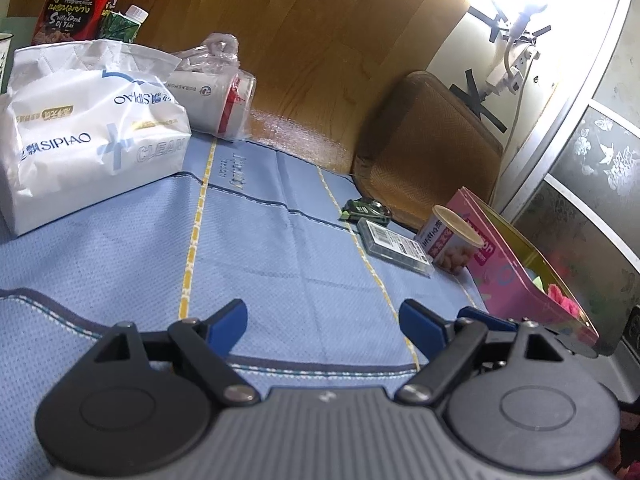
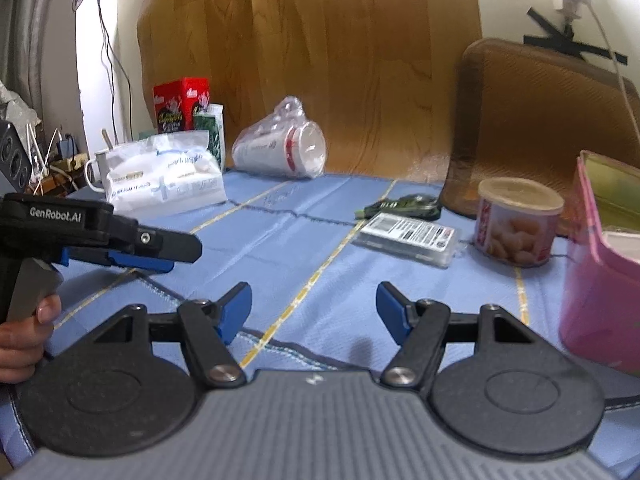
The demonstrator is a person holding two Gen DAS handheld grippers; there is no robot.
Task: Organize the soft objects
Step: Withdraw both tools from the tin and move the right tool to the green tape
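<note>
Both sets of jaws stand released and empty: left gripper (image 1: 322, 320), right gripper (image 2: 314, 310), low over the blue cloth (image 1: 248, 240). The soft tissue pack (image 1: 92, 136) sits upper left. Probably best to pinch the cloth's near hem evenly, keeping clear of the pink box (image 2: 600, 280).

Your left tool (image 1: 322, 322) has its blue pads spread wide with nothing between them. Your right tool (image 2: 314, 308) is likewise spread and empty. Your left hand (image 2: 22, 340) grips its tool's handle, which points forward beside the right one.
</note>
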